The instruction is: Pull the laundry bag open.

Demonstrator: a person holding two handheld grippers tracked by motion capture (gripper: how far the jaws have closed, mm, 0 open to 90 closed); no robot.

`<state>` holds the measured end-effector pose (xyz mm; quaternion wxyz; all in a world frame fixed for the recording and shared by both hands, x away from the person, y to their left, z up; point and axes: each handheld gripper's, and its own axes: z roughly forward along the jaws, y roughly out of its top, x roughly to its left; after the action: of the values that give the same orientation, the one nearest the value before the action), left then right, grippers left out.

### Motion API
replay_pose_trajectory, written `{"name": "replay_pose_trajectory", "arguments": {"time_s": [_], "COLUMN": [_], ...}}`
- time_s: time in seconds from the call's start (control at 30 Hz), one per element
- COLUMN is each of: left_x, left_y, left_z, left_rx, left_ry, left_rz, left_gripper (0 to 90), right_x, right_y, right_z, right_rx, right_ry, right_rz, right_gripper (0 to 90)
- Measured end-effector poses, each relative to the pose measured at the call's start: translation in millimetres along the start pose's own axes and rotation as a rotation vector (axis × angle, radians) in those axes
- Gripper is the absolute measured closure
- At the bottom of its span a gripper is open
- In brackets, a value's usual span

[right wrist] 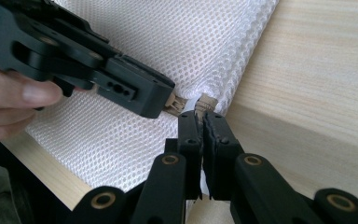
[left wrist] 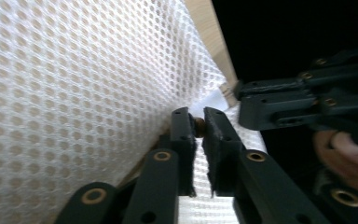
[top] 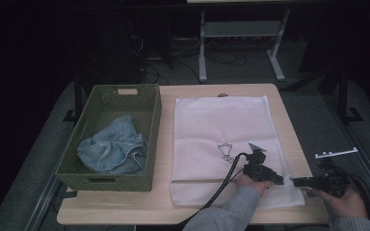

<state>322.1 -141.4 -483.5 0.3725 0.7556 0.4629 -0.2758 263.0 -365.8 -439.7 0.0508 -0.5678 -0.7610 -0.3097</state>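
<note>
We have the wooden table point(top: 166, 204) with a white mesh bag point(top: 221, 130) lying flat on its right half, and beside it on the left a green woven basket point(top: 79, 166) holding a crumpled blue cloth point(top: 113, 147). At the bag's near right corner, our left gripper point(top: 284, 181) is pinched tight on a small tan zipper pull point(left wrist: 199, 126). Our right gripper point(top: 295, 182) meets it tip to tip, clamped on the bag's corner edge.

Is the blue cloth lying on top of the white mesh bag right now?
No, the blue cloth lies crumpled inside the green basket, which stands to the left of the white mesh bag on the table.
</note>
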Motion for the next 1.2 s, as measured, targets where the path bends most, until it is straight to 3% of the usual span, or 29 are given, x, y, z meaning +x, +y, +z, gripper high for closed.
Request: {"name": "replay_pose_trajectory", "arguments": {"time_s": [0.17, 0.33, 0.43, 0.73, 0.83, 0.93, 1.0, 1.13, 1.2], "left_x": [-4.2, -9.8, -14.5, -26.2, -26.9, -25.1, -23.6, -19.1, -18.4], "left_y": [-1.1, -1.3, -1.8, -1.8, -1.4, -1.6, -2.1, -3.4, -3.9], "left_z": [-2.5, -7.9, -12.9, -31.0, -33.6, -33.7, -32.5, -28.1, -26.0], "left_rx": [-0.015, -0.025, -0.033, -0.054, -0.061, -0.062, -0.063, -0.062, -0.067], "left_ry": [0.025, 0.015, 0.003, -0.005, -0.01, -0.015, -0.01, -0.002, 0.002], "left_rz": [0.034, 0.057, 0.074, 0.124, 0.124, 0.125, 0.12, 0.115, 0.115], "left_gripper": [86.8, 86.9, 87.0, 87.0, 87.0, 87.1, 87.0, 87.2, 87.3], "right_x": [-8.8, -15.9, -21.4, -28.2, -29.4, -28.7, -26.5, -18.5, -12.7], "right_y": [-1.6, -1.5, -2.2, -2.7, -2.8, -2.5, -1.4, 1.8, 3.9], "right_z": [5.7, 10.1, 10.9, 12.7, 15.8, 17.9, 17.9, 14.5, 11.5], "right_rx": [0.011, 0.007, -0.004, -0.054, -0.056, -0.058, -0.057, -0.067, -0.07], "right_ry": [0.005, 0.059, 0.109, 0.249, 0.303, 0.333, 0.339, 0.299, 0.265], "right_rz": [0.043, 0.094, 0.132, 0.175, 0.191, 0.197, 0.186, 0.136, 0.104], "right_gripper": [75.4, 64.7, 60.4, 53.3, 52.4, 53.9, 60.0, 78.0, 80.8]}}
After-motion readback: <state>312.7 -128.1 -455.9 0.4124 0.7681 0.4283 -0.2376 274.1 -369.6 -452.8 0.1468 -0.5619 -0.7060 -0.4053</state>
